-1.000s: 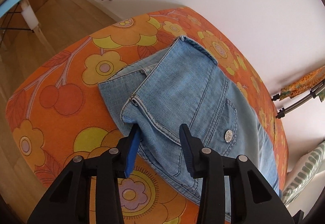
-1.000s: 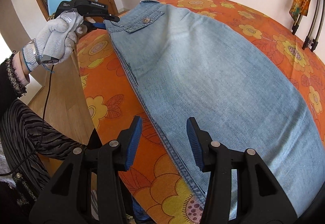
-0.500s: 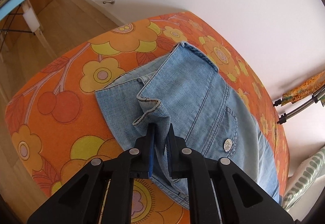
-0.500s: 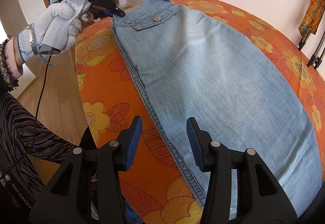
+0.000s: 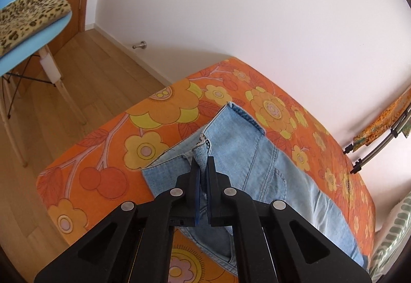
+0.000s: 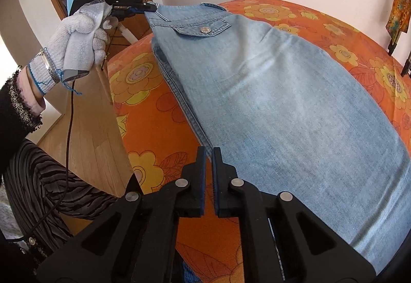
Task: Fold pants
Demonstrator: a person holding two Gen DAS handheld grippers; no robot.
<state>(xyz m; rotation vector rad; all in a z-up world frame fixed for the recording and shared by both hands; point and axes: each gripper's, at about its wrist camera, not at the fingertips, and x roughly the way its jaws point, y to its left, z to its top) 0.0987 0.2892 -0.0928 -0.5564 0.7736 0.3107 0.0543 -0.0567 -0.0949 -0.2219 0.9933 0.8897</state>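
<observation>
My left gripper (image 5: pixel 203 175) is clamped on the waistband corner of the soft, floppy jeans (image 6: pixel 282 103) lying on the orange bedspread (image 6: pixel 143 129). My right gripper (image 6: pixel 208 162) has just pinched together at their near side seam; whether it caught denim, I cannot tell.

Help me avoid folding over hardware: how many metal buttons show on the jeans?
1: the metal button on the pocket flap, seen from the right wrist. Others may be hidden under the jeans.

Faded blue denim pants (image 6: pixel 295 103) with a shiny metal button (image 6: pixel 205 29); matt black plastic hand-held gripper (image 6: pixel 208 154); bed (image 6: pixel 143 113) beneath in matt printed cloth.
</observation>
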